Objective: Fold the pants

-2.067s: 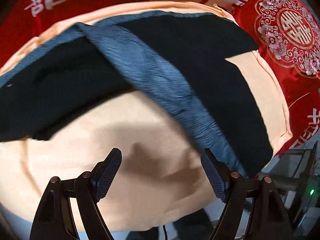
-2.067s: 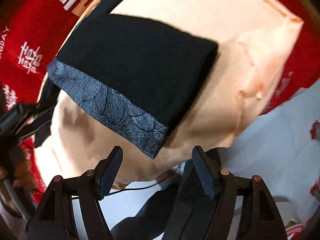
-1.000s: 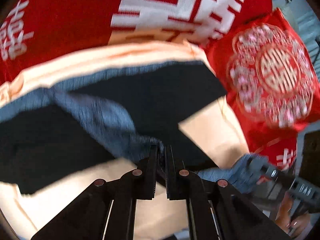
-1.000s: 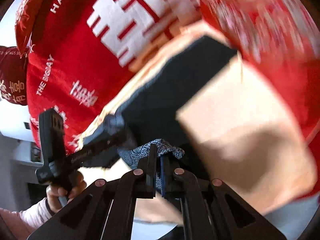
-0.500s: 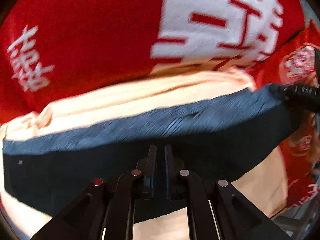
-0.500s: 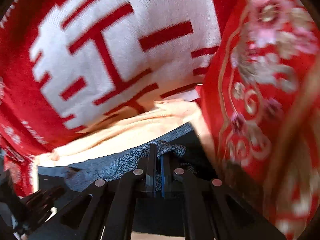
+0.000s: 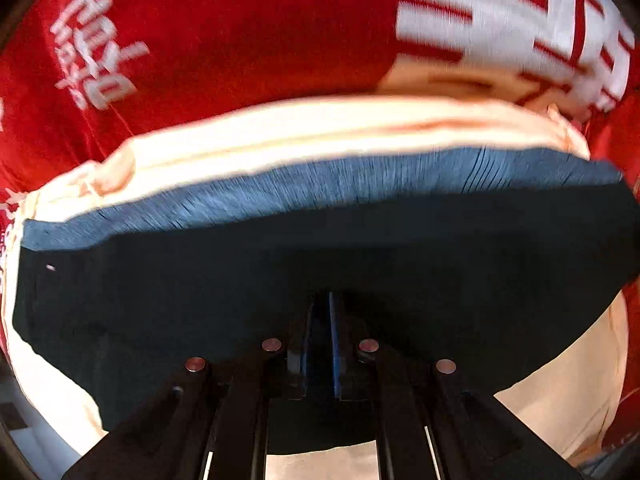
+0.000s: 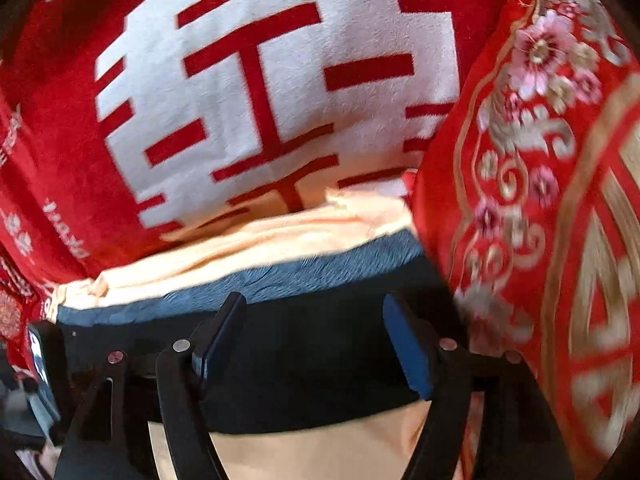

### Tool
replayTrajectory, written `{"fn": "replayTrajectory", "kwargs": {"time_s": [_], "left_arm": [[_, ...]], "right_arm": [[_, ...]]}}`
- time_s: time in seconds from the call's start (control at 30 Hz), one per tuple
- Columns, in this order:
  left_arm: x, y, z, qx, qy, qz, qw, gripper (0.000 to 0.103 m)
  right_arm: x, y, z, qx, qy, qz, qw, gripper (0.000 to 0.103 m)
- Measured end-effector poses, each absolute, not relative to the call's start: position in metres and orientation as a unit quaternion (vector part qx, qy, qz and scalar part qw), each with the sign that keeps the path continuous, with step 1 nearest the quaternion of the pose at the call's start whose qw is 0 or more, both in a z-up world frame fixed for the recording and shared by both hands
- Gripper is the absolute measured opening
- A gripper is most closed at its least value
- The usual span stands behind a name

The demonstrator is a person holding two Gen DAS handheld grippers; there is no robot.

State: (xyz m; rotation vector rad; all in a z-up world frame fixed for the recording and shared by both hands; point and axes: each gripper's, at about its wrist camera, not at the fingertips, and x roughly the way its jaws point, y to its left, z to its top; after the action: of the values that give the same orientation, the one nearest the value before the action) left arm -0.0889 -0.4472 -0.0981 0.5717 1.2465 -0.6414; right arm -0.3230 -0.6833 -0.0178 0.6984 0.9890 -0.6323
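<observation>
The black pants [image 7: 280, 272] lie folded on a peach cloth [image 7: 320, 128], their blue patterned hem band [image 7: 360, 184] running along the far edge. My left gripper [image 7: 320, 304] points down at the middle of the pants. Its jaws are shut, with black fabric gathered at the tips. In the right wrist view the pants [image 8: 312, 360] and hem band [image 8: 300, 276] lie under my right gripper [image 8: 316, 320]. Its jaws are opening and stand wide apart above the cloth, and the pads press on nothing.
A red blanket [image 8: 260, 80] with large white characters lies beyond the peach cloth [image 8: 280, 236]. A red embroidered cushion [image 8: 540, 200] butts against the right end of the pants. A dark device [image 8: 40, 360] shows at the left edge of the right wrist view.
Both grippers carried the hem away from me, to the far edge of the pants. The right gripper then let go of the hem corner and opened. The left stayed shut and sank toward the cloth.
</observation>
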Motion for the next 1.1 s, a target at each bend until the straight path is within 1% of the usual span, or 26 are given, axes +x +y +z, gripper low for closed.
{"fn": "replayTrajectory", "kwargs": {"time_s": [0.03, 0.1, 0.23, 0.3, 0.33, 0.37, 0.43, 0.53, 0.63, 0.67, 0.7, 0.73, 0.77, 0.83, 0.87, 1.03, 1.1], "left_arm": [[-0.087, -0.447, -0.094, 0.26, 0.558, -0.288, 0.734, 0.009], [-0.081, -0.448, -0.094, 0.257, 0.564, -0.287, 0.731, 0.009], [-0.07, -0.457, -0.11, 0.273, 0.567, -0.277, 0.726, 0.009], [-0.068, -0.46, -0.121, 0.283, 0.568, -0.271, 0.724, 0.009], [-0.069, -0.459, -0.122, 0.284, 0.565, -0.27, 0.726, 0.009], [-0.071, -0.459, -0.122, 0.289, 0.56, -0.271, 0.728, 0.009], [-0.073, -0.458, -0.12, 0.292, 0.556, -0.274, 0.729, 0.009], [-0.07, -0.455, -0.118, 0.283, 0.565, -0.276, 0.724, 0.009], [-0.067, -0.452, -0.112, 0.27, 0.572, -0.279, 0.723, 0.009], [-0.067, -0.452, -0.11, 0.264, 0.575, -0.281, 0.721, 0.029], [-0.066, -0.451, -0.107, 0.259, 0.576, -0.281, 0.722, 0.078], [-0.065, -0.449, -0.103, 0.251, 0.573, -0.279, 0.729, 0.095], [-0.068, -0.452, -0.099, 0.247, 0.567, -0.279, 0.734, 0.1], [-0.073, -0.456, -0.095, 0.249, 0.566, -0.291, 0.73, 0.1], [-0.075, -0.457, -0.096, 0.252, 0.565, -0.291, 0.73, 0.1], [-0.083, -0.463, -0.105, 0.268, 0.561, -0.293, 0.727, 0.1], [-0.082, -0.464, -0.113, 0.269, 0.57, -0.284, 0.722, 0.1]], "right_arm": [[-0.321, -0.681, -0.023, 0.327, 0.462, -0.283, 0.775, 0.073], [-0.307, -0.678, -0.04, 0.332, 0.488, -0.252, 0.767, 0.067], [-0.275, -0.681, -0.079, 0.287, 0.537, -0.245, 0.755, 0.067], [-0.271, -0.7, -0.095, 0.265, 0.546, -0.299, 0.736, 0.067], [-0.275, -0.711, -0.096, 0.267, 0.539, -0.328, 0.728, 0.067], [-0.282, -0.722, -0.092, 0.292, 0.521, -0.346, 0.724, 0.067], [-0.298, -0.726, -0.076, 0.343, 0.48, -0.336, 0.734, 0.067], [-0.324, -0.705, -0.051, 0.364, 0.457, -0.313, 0.748, 0.071], [-0.357, -0.681, -0.05, 0.405, 0.449, -0.314, 0.733, 0.072], [-0.369, -0.676, -0.055, 0.422, 0.445, -0.32, 0.722, 0.072], [-0.381, -0.671, -0.062, 0.44, 0.44, -0.33, 0.71, 0.072], [-0.386, -0.669, -0.067, 0.449, 0.439, -0.337, 0.702, 0.072], [-0.395, -0.669, -0.076, 0.468, 0.435, -0.347, 0.687, 0.072], [-0.409, -0.669, -0.084, 0.489, 0.422, -0.356, 0.675, 0.072], [-0.41, -0.668, -0.086, 0.483, 0.42, -0.359, 0.679, 0.072], [-0.395, -0.676, -0.094, 0.479, 0.396, -0.377, 0.687, 0.072], [-0.388, -0.68, -0.094, 0.478, 0.386, -0.385, 0.688, 0.072]]}}
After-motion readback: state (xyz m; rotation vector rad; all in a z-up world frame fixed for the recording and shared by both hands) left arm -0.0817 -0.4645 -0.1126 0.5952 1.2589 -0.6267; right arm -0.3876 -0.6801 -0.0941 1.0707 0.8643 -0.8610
